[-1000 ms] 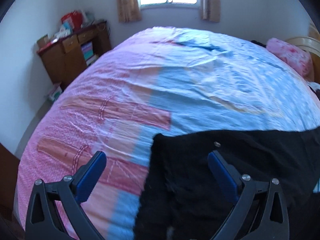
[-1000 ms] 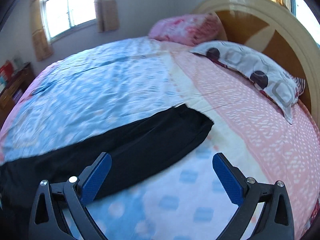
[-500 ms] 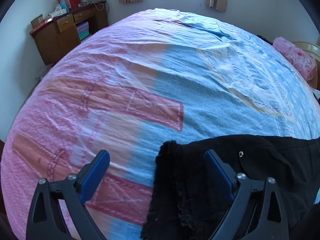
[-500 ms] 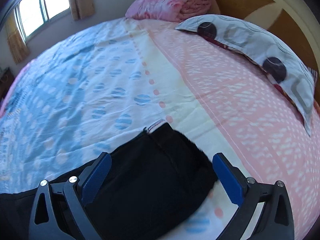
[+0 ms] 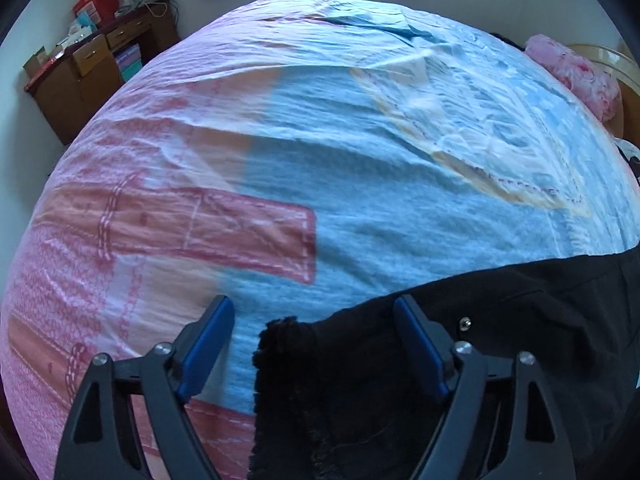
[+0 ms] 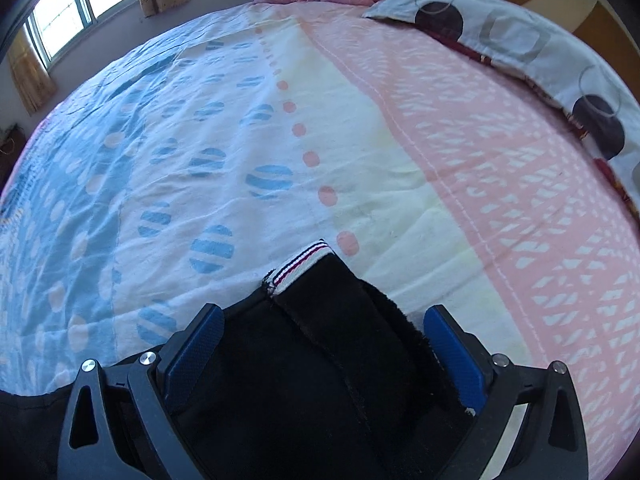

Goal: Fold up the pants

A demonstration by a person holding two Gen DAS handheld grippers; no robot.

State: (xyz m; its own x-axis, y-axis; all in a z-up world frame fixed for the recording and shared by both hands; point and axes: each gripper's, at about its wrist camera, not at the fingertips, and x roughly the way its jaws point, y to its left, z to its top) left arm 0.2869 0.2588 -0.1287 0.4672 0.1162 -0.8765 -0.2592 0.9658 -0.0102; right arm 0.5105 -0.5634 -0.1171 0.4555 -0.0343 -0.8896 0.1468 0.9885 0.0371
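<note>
Black pants (image 5: pixel 460 380) flat on the bed (image 5: pixel 360 200). Left tongs (image 5: pixel 314 322) wide open over the fuzzy waist corner; right tongs (image 6: pixel 320 330) wide open straddling the cuff. Holding nothing. Soft, limp, light fleece: pinch corners, expect sag.

Pants (image 5: pixel 460 360): spread on the bed cover (image 5: pixel 360 200), at its near edge.
Left gripper (image 5: pixel 316 320): over one end of the pants, one finger on either side of that end's corner.
Right gripper (image 6: pixel 320 328): straddling the opposite end.
Pillow (image 6: pixel 520 40): far right, by the headboard.
Desk (image 5: pixel 88 64): far left, beside the bed.
</note>
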